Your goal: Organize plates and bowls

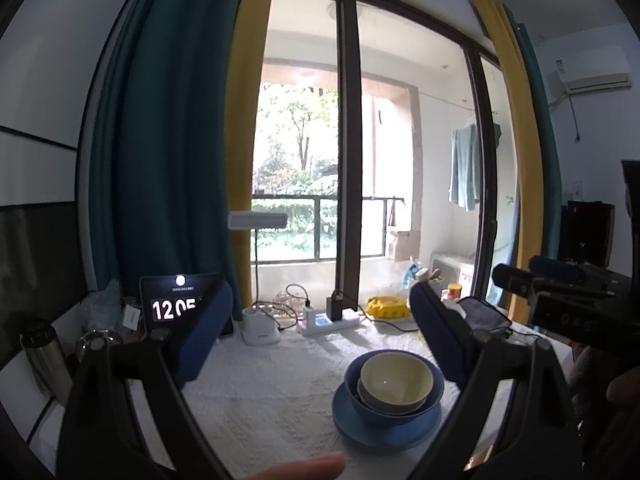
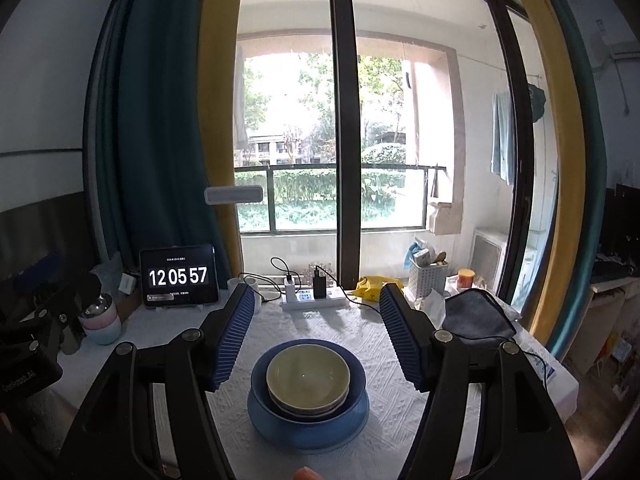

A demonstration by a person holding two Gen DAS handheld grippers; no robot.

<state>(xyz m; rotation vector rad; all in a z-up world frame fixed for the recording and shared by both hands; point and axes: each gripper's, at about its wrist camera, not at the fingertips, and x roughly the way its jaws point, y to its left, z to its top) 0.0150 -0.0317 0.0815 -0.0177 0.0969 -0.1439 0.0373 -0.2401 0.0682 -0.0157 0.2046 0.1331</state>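
A nested stack stands on the white textured tablecloth (image 2: 320, 320): a blue plate (image 2: 308, 428) at the bottom, a blue bowl (image 2: 360, 384) on it, then a grey bowl and a cream bowl (image 2: 308, 374) inside. In the right wrist view my right gripper (image 2: 318, 320) is open above the stack, with nothing between its blue pads. The left wrist view shows the same blue plate (image 1: 384, 420) and cream bowl (image 1: 396, 376) low and right of centre. My left gripper (image 1: 320, 320) is open and empty. My right gripper (image 1: 524, 276) comes in from the right.
Along the window stand a tablet clock (image 2: 178, 276), a white power strip (image 2: 312, 300) with chargers, a white lamp base (image 1: 260, 326), a yellow packet (image 2: 376, 286) and a basket (image 2: 428, 276). A pink-and-blue cup (image 2: 102, 320) stands left and a dark cloth (image 2: 476, 316) lies right. A fingertip (image 1: 308, 468) shows at the bottom edge.
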